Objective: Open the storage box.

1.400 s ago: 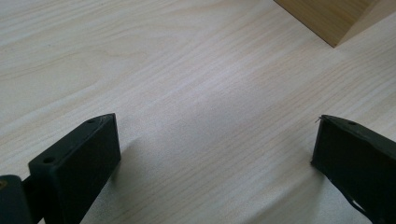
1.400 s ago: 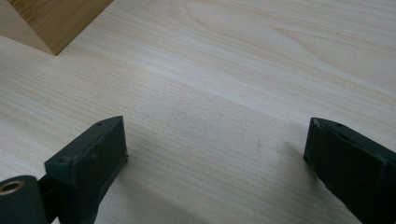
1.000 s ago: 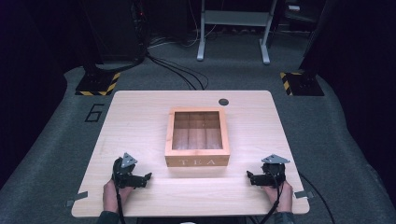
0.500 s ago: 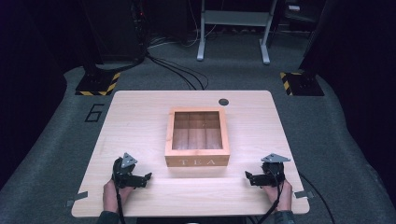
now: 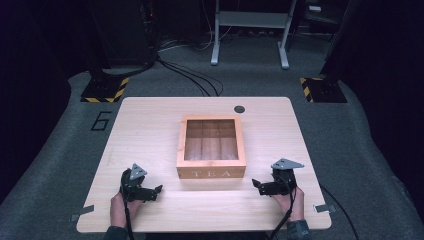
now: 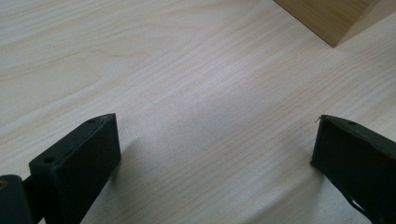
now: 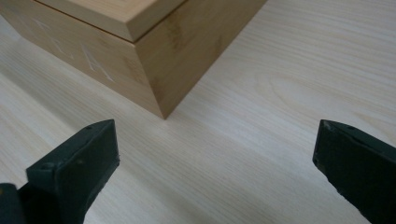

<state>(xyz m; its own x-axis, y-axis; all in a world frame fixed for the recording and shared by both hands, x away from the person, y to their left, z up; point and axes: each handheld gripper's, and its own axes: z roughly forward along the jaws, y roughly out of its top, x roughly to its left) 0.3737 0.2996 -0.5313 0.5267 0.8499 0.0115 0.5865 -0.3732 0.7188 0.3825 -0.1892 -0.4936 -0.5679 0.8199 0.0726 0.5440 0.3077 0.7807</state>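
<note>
Flanking tea box (image 5: 211, 173): both tools, apart

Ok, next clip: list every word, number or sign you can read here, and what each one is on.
"TEA": on the front face of the wooden box, pale capitals; in the right gripper view the same letters show slanted and only in part on the box.
"6": a large dark numeral on the grey floor, left of the table.
Nothing else readable; the grippers show no markings.

Grey carpet floor (image 5: 60, 150), dark walls, metal stand (image 5: 250, 20).
</note>
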